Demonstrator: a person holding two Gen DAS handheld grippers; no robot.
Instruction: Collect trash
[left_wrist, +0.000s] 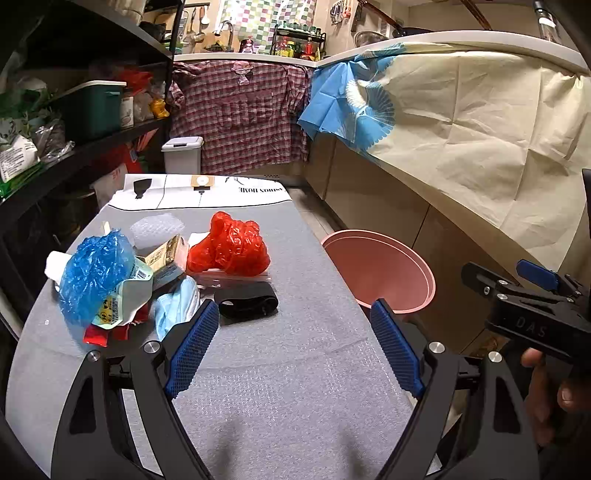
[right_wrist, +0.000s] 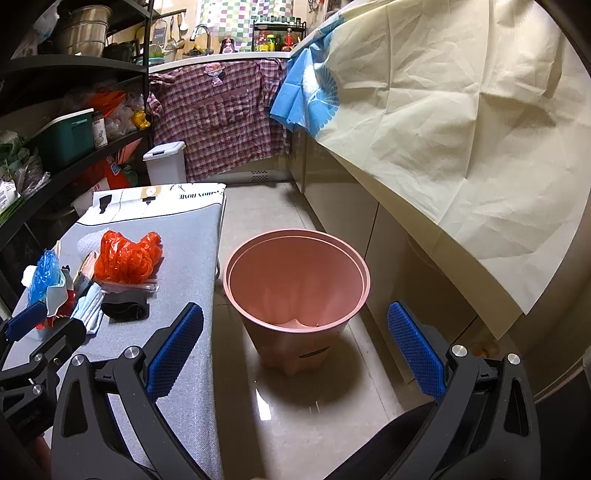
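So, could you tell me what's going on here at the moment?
A person is collecting trash with a hand-held gripper in each hand. The left hand-held gripper is open over the grey table, near a pile of litter: a red plastic bag, a blue plastic bag, a face mask. The right hand-held gripper is open, facing the pink bin on the floor. Neither holds anything.

I see a narrow kitchen; glossy pale floor tiles (right_wrist: 295, 402) reflect the light; a black shelving unit (left_wrist: 110, 44) lines the left; a cream paper sheet (right_wrist: 461, 122) drapes over the counter on the right; a checked shirt (left_wrist: 240, 114) hangs below the sink counter at the far end, a white lidded bin (left_wrist: 183, 155) beside it.
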